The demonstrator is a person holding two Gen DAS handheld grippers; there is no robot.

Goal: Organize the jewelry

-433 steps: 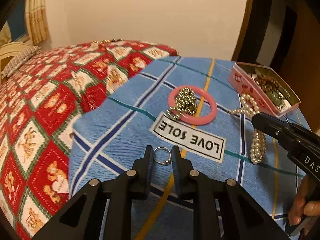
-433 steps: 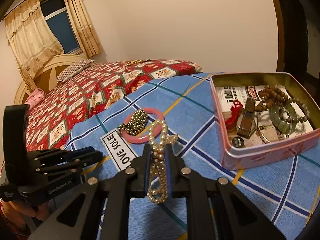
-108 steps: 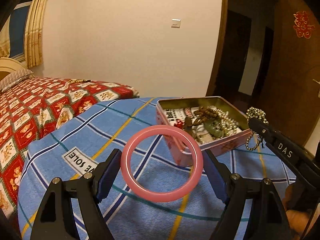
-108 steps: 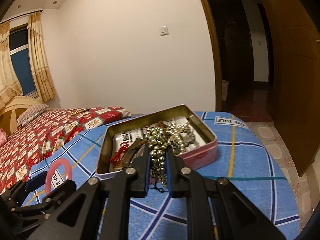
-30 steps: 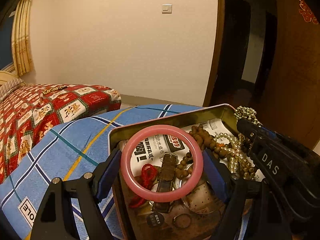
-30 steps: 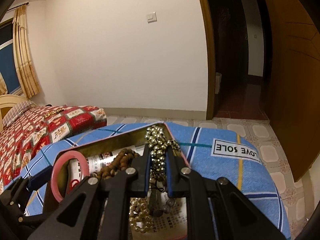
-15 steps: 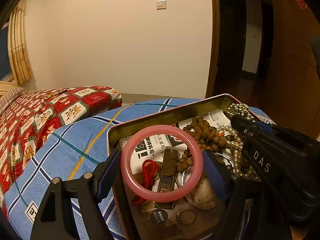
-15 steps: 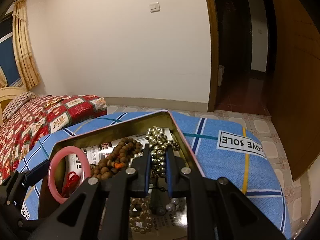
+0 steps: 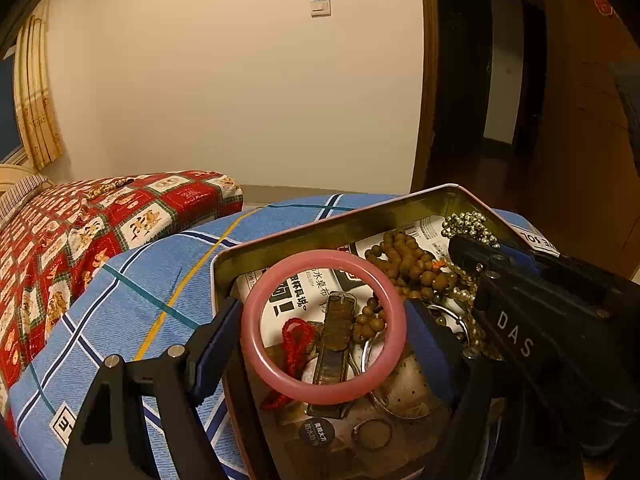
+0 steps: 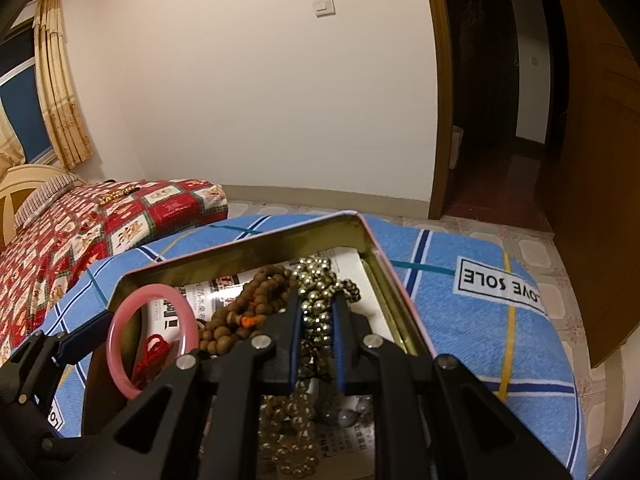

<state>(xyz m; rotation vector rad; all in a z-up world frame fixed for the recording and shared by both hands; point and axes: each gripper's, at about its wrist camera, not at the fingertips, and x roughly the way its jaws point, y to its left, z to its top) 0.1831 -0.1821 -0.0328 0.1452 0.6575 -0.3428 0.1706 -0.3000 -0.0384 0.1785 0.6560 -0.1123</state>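
Note:
A pink bangle (image 9: 276, 376) is clamped across its width by my left gripper (image 9: 324, 320), upright over the open pink tin (image 9: 320, 226). The same bangle (image 10: 120, 336) shows at the tin's left side in the right wrist view. My right gripper (image 10: 318, 312) is shut on a string of shiny metal beads (image 10: 316, 280) and holds it over the tin (image 10: 384, 272). In the left wrist view the right gripper (image 9: 472, 240) reaches in from the right with the metal beads (image 9: 468, 224) bunched on top. Brown wooden beads (image 9: 408, 264), pearls, a red cord (image 9: 296, 336) and rings lie inside.
The tin sits on a blue plaid cloth (image 10: 460, 320) printed with a "LOVE SOLE" label (image 10: 500, 284). A bed with a red patterned cover (image 9: 80, 224) lies to the left. A tiled floor and a dark doorway (image 10: 492, 100) are behind.
Both grippers stay over the tin with little movement. The right gripper with the metal beads has sunk slightly into the tin; the bangle stays held above the contents.

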